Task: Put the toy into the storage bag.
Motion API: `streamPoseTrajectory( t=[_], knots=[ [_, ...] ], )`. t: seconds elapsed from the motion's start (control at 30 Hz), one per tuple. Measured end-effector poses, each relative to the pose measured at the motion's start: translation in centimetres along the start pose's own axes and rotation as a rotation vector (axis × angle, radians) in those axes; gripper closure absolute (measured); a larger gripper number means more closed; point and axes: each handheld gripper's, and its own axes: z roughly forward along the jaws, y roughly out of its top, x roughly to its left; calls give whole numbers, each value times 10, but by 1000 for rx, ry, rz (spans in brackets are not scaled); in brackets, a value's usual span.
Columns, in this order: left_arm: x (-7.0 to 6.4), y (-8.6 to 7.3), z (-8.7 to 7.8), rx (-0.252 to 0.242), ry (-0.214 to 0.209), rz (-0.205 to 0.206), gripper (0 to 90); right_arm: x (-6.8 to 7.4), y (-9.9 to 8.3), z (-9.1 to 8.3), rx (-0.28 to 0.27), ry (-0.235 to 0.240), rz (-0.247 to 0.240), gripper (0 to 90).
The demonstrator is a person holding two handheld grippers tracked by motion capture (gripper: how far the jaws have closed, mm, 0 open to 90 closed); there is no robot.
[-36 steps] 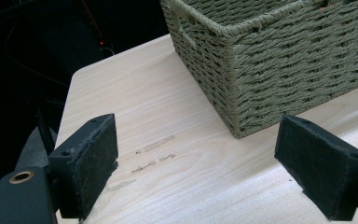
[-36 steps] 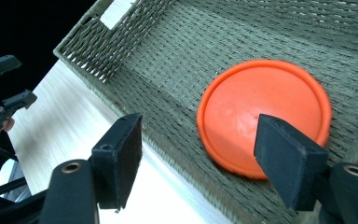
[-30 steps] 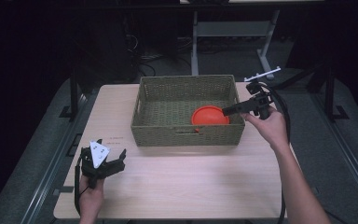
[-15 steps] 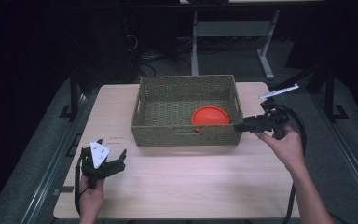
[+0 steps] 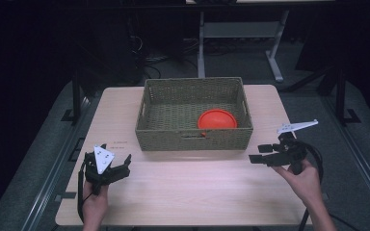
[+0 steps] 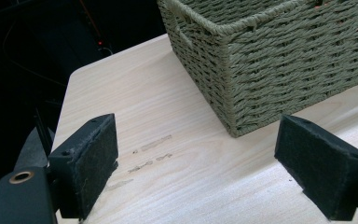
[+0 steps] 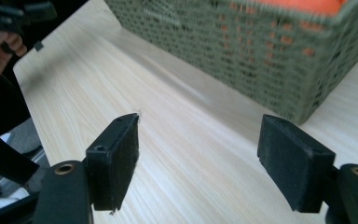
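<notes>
A woven olive-green basket (image 5: pixel 192 138) stands at the back middle of the light wood table (image 5: pixel 188 187). An orange disc (image 5: pixel 217 119) lies inside it toward its right front corner, and shows as orange through the weave (image 7: pixel 303 9) in the right gripper view. My left gripper (image 5: pixel 124 166) rests near the table's front left, open and empty, with the basket's corner (image 6: pixel 233 107) ahead of its pads (image 6: pixel 91 161). My right gripper (image 5: pixel 261 154) hovers at the table's right edge, below the basket's right front corner, open and empty, pointing left.
Dark floor and the legs of a metal stand (image 5: pixel 274 62) lie behind the table. In the right gripper view the other hand and its gripper (image 7: pixel 2 28) show far off at the top left. Bare tabletop spreads in front of the basket.
My right gripper has drawn back out of the basket, toward me and to the right, and now hangs empty near the table's right edge. The orange disc stays in the basket. The left gripper has not moved.
</notes>
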Motion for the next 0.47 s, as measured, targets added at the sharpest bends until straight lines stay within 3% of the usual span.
streamPoseTrajectory(
  t=[0.3, 0.47],
  knots=[
    [0, 1, 0, 1, -5, -7, 128, 1, -37, 7, -26, -31, -14, 263],
    [1, 1, 1, 7, -24, -17, 128, 9, -72, 5, -120, -84, -13, 263]
  ],
)
